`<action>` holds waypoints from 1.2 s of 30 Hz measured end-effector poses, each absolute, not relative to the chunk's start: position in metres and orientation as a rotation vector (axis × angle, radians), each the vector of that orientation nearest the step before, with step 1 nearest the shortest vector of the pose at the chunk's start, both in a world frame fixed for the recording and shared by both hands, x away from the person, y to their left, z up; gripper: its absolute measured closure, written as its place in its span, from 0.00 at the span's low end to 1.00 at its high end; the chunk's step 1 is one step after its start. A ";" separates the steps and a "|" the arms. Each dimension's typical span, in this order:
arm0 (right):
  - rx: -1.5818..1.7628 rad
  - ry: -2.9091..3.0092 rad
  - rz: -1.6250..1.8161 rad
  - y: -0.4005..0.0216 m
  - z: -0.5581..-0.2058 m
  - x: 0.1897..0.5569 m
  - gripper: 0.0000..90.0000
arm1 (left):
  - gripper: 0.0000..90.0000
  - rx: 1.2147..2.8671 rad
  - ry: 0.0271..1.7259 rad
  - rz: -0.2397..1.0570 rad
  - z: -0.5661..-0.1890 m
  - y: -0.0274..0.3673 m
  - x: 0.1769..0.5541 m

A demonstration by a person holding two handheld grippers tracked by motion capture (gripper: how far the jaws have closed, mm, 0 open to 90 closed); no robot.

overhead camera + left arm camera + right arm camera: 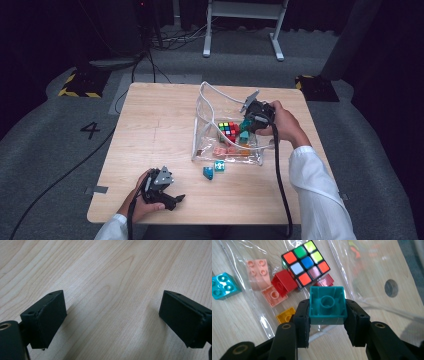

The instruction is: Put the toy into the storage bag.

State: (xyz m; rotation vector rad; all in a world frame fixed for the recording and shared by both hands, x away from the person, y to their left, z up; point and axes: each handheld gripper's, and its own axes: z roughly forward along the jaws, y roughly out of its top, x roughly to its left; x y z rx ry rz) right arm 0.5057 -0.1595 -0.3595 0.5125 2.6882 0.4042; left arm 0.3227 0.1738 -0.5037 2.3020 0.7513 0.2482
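Pale wood table (150,125), grey carpet; left gripper (112,322) spread, right gripper (327,322) pinching teal brick (327,305).

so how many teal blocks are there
3: one teal block clamped in the right gripper over the clear bag, two on the table outside it. Others may hide in the bag.

one puzzle cube (305,264), one clear bag (205,107), three teal bricks (327,305), two pink, two red, one yellow.
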 end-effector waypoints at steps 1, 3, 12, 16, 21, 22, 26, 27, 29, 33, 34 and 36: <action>0.515 2.692 0.402 -0.164 -0.359 0.506 0.66 | 0.08 2.302 0.751 0.248 -0.504 0.174 0.323; 0.545 2.688 0.379 -0.172 -0.359 0.506 0.66 | 0.08 2.301 0.751 0.248 -0.504 0.174 0.323; 0.597 2.681 0.410 -0.207 -0.355 0.502 0.66 | 0.08 2.302 0.750 0.249 -0.504 0.174 0.323; 0.585 2.670 0.512 -0.220 -0.352 0.499 0.66 | 0.08 2.302 0.751 0.249 -0.504 0.174 0.323; 0.602 2.649 0.609 -0.228 -0.347 0.495 0.61 | 0.08 2.303 0.752 0.248 -0.504 0.174 0.323; 0.597 2.640 0.620 -0.229 -0.346 0.495 0.59 | 0.08 2.302 0.752 0.249 -0.504 0.174 0.323; 0.647 2.612 0.705 -0.234 -0.343 0.489 0.55 | 0.08 2.303 0.752 0.247 -0.504 0.174 0.323; 0.655 2.602 0.733 -0.236 -0.340 0.485 0.53 | 0.08 2.303 0.750 0.246 -0.504 0.174 0.323; 0.663 2.583 0.762 -0.238 -0.336 0.479 0.51 | 0.08 2.303 0.748 0.245 -0.504 0.174 0.323; 0.646 2.529 0.824 -0.243 -0.328 0.464 0.44 | 0.08 2.303 0.748 0.246 -0.504 0.174 0.323; 0.652 2.520 0.828 -0.243 -0.327 0.463 0.43 | 0.08 2.303 0.748 0.246 -0.504 0.174 0.323; 0.686 2.490 0.851 -0.244 -0.323 0.454 0.42 | 0.08 2.303 0.748 0.246 -0.504 0.174 0.323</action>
